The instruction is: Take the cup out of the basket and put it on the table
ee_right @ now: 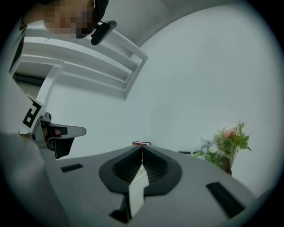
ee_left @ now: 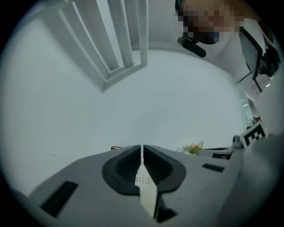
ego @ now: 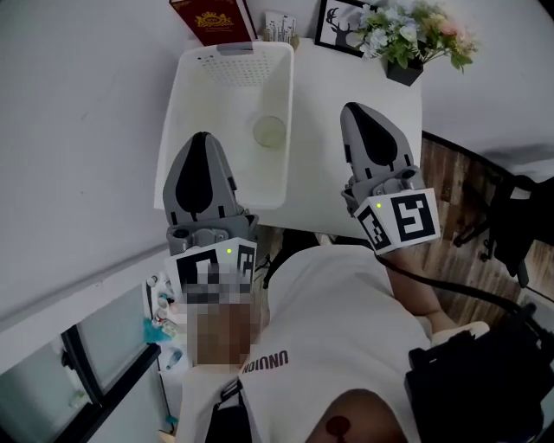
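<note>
A pale, see-through cup [ego: 269,131] stands inside the white plastic basket [ego: 195,95] on the white table [ego: 363,78], seen only in the head view. My left gripper [ego: 202,144] hovers over the basket's near part, tilted upward, its jaws closed together with nothing between them. My right gripper [ego: 357,112] is held above the bare table to the right of the basket, also shut and empty. Both gripper views point up at the wall and ceiling; the left gripper [ee_left: 142,148] and right gripper [ee_right: 142,148] show their jaws touching.
A red box [ego: 210,17] stands behind the basket. A framed deer picture [ego: 339,24] and a pot of flowers [ego: 414,39] sit at the table's far right. Wooden floor and black gear [ego: 511,225] lie to the right; a window ledge is at the lower left.
</note>
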A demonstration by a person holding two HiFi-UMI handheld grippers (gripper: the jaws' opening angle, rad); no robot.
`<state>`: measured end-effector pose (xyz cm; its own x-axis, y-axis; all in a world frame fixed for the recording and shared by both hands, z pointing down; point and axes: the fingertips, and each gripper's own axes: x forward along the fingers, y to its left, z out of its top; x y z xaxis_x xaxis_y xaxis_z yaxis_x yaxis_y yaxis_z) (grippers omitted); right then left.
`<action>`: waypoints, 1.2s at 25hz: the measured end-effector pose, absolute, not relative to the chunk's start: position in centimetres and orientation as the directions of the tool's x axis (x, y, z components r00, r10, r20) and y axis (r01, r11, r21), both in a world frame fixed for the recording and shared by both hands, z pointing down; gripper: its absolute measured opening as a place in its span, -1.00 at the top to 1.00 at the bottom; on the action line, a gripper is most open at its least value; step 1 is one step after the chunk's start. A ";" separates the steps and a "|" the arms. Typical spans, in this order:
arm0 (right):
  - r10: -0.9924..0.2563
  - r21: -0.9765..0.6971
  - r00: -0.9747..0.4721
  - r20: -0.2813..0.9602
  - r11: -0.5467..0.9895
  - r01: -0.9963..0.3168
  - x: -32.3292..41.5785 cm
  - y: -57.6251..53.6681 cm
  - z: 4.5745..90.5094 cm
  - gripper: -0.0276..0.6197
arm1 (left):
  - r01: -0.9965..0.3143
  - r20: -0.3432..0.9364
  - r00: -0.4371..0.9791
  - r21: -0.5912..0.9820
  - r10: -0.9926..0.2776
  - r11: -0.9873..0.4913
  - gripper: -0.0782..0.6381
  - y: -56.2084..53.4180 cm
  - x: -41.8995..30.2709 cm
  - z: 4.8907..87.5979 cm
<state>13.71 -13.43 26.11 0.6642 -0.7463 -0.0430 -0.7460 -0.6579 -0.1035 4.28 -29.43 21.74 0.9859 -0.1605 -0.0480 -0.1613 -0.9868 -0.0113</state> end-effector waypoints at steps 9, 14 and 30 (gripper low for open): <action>-0.636 -0.097 0.771 -0.036 -0.766 -0.636 14.8 -12.4 25.8 0.85 | -0.001 0.022 1.000 -0.036 -0.002 -0.999 0.74 -30.8 8.5 22.6; -0.593 -0.100 0.805 -0.021 -0.800 -0.592 15.1 -11.5 26.0 0.85 | 0.068 0.060 0.996 -0.052 0.065 -0.996 0.74 -30.8 10.5 23.3; -0.603 -0.121 0.798 -0.021 -0.790 -0.601 16.3 -11.0 25.9 0.85 | 0.260 0.316 0.924 -0.100 0.217 -0.960 0.56 -29.7 15.0 31.1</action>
